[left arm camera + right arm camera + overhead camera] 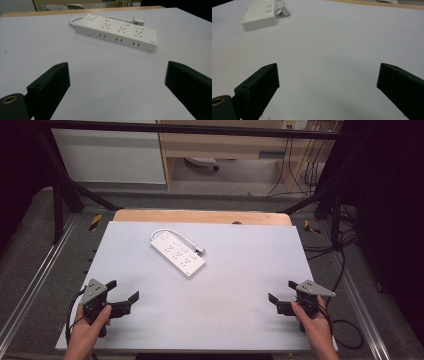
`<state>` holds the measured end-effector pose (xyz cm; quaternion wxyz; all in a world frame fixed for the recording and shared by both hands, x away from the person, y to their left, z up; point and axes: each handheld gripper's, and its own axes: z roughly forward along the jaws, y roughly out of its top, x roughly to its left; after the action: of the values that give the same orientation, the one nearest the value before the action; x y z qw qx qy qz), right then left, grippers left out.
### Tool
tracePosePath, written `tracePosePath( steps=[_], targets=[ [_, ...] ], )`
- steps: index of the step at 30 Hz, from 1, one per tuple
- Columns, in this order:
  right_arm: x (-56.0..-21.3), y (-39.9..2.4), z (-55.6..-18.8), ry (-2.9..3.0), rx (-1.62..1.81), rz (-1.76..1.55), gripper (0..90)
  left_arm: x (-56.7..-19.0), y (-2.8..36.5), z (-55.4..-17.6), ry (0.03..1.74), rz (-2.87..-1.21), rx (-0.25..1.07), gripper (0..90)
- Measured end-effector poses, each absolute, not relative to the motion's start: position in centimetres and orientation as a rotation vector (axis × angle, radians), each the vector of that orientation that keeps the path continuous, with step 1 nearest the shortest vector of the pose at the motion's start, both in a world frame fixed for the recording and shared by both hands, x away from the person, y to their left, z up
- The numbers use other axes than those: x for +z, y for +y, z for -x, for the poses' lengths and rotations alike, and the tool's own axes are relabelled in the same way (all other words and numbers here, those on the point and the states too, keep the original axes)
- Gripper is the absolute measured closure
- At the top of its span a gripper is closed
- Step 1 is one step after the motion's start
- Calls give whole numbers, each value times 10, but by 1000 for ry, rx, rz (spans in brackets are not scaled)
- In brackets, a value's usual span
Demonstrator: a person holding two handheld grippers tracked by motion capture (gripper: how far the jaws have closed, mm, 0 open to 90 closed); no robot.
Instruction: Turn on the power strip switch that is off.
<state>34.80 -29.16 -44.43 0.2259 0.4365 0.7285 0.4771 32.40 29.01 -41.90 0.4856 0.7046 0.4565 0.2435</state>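
1. A white power strip point(178, 252) lies flat on the pale grey table point(240, 285), in the far left-of-centre part of the surface, set on a slant so that one end points far-left and the other near-right.
2. Its white cord point(167, 232) loops out from the far-left end and runs along the strip's far side to a white plug point(199, 251), which rests on the table just beside the strip.
3. In the left gripper view the power strip point(117, 32) shows three socket groups on its top face, a switch at the cord end, and slots along the near side wall; the plug point(138, 21) sits behind it.
4. The left gripper point(121, 294) is held by the person's left hand point(90, 325) at the near left corner of the table, its jaws spread wide with nothing between them.
5. The right gripper point(282, 290) is held by the right hand point(312, 322) at the near right corner, jaws likewise spread wide and empty.
6. Both grippers are well apart from the power strip, which lies farther off between them.
7. In the right gripper view one end of the power strip point(260, 15) shows at the far left, with bare table between the jaws.
8. A wooden edge point(200, 216) runs along the table's far side.
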Motion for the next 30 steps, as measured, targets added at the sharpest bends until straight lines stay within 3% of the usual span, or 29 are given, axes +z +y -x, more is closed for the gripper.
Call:
tracePosePath(
  steps=[30],
  targets=[
    [-440,-278,-346,2017,1302,-1157,27,-406,285,-323,1050,-1662,567,64]
  ],
)
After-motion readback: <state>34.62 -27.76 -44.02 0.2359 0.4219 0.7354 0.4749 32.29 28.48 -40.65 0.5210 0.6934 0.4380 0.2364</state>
